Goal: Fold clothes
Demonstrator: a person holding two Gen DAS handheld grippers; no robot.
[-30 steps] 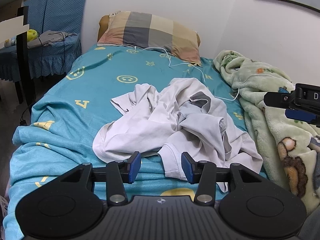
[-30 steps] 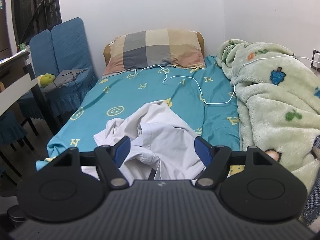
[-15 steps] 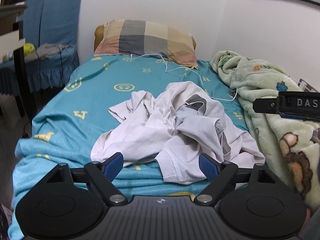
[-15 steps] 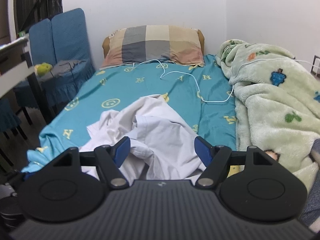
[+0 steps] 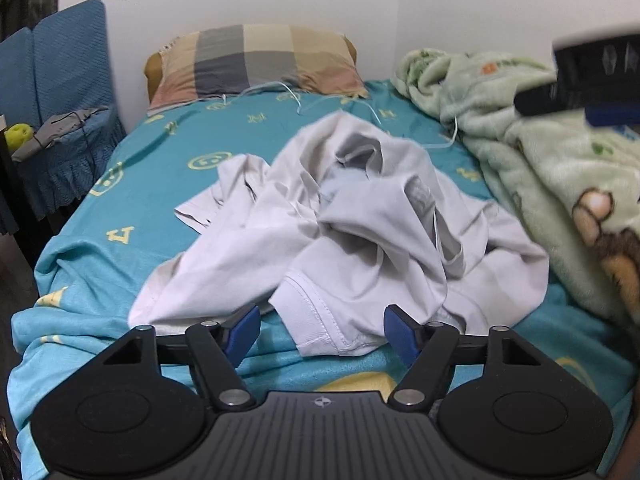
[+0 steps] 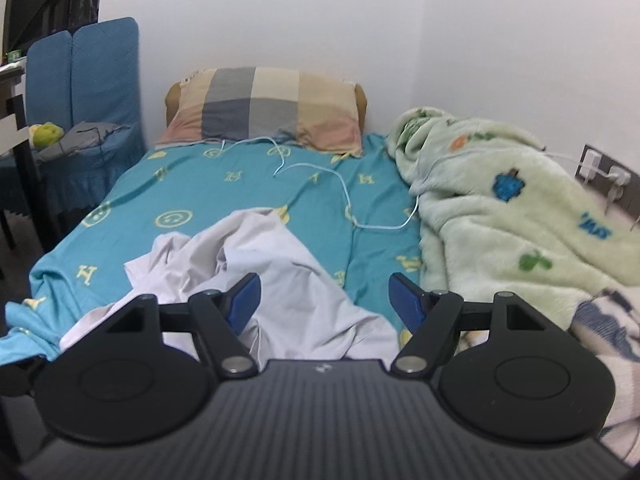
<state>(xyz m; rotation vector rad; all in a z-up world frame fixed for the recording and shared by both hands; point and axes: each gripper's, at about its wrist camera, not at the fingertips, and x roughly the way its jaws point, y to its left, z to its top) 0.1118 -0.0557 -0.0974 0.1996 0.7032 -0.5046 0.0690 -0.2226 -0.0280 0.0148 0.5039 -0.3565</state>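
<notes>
Tongs (image 5: 322,334) over teal bedsheet (image 5: 160,184)

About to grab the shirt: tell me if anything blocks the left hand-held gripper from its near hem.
Nothing visible does. The left hand-held gripper is open, and the white shirt lies crumpled just ahead on the teal sheet, its hem between the fingers' line. The white cable lies behind it.

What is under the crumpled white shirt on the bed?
The white shirt lies on the teal bedsheet with yellow smiley faces, which shows all around it. Whatever else might be beneath the heap is covered by its folds.
</notes>
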